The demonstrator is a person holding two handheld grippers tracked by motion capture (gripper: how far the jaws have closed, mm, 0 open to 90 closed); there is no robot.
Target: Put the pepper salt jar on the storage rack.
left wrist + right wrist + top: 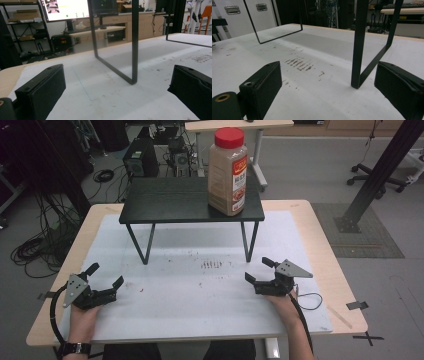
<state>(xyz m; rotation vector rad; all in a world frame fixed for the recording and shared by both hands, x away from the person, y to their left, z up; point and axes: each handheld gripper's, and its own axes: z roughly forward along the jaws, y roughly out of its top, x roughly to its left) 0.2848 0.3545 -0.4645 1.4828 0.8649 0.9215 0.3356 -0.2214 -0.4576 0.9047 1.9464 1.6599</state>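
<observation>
Two grippers low at table's (320,270) near edge: left gripper (102,282), right gripper (261,271), jaws wide apart, holding nothing. Spice jar (228,172) label illegible; shelf (170,200) legs partly cropped.

The right gripper (327,92) sits low over the white counter (317,47), its two black jaws wide apart at the bottom corners of the frame. A dark metal stand leg (359,50) rises right of centre (its foot touching the counter). Reddish-brown streaks (298,64) mark the surface mid-frame.
</observation>
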